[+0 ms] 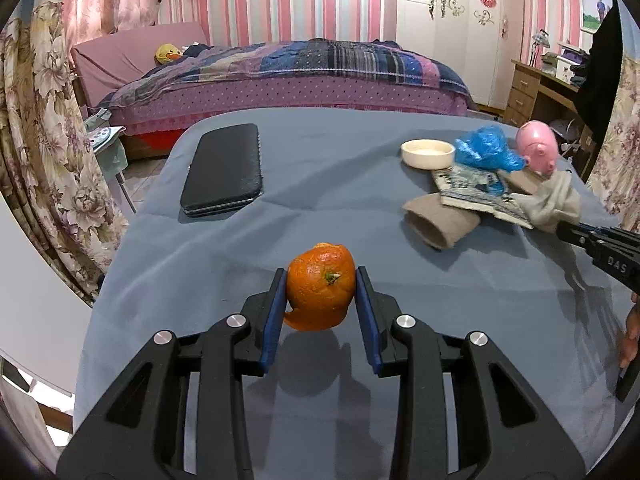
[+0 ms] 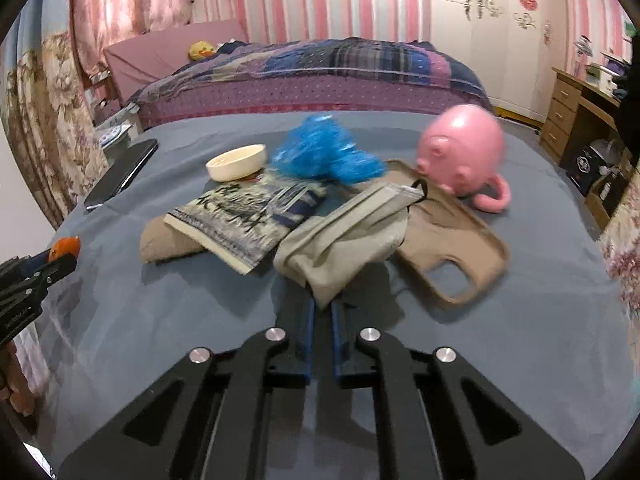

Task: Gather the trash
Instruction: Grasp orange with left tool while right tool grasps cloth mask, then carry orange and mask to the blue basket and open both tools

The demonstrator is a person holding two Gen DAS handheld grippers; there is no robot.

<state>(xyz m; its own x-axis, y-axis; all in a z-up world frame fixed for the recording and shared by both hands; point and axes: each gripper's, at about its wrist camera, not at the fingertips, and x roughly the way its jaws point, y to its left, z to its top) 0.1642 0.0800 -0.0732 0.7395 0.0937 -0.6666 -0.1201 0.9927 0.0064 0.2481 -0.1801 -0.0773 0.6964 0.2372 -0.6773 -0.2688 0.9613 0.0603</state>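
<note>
Left wrist view. The left hand-held gripper [image 1: 321,280] is clamping an orange peel [image 1: 320,286] between its blue pads [image 1: 276,312], carrying it just above the grey-blue surface [image 1: 320,208]. A black case [image 1: 223,168] is lying at 11 o'clock from the peel. At 2 o'clock a cream dish [image 1: 427,153], a blue plastic bag [image 1: 490,152], a pink pig figure [image 1: 537,148] and a printed booklet [image 1: 478,194] are sitting clustered together. The right hand-held gripper [image 1: 560,229] is entering at 3 o'clock, pinching a grey face mask [image 1: 554,200].

Right wrist view. The right hand-held gripper [image 2: 322,300] is pinching the face mask [image 2: 344,240] with its jaws narrow. A tan phone case [image 2: 452,248] is lying at 2 o'clock from the mask, touching the pig figure [image 2: 462,152]. The booklet [image 2: 248,220] is lying at 10 o'clock, the bag [image 2: 324,152] at 12 o'clock. The peel [image 2: 66,246] is showing at 9 o'clock.
</note>
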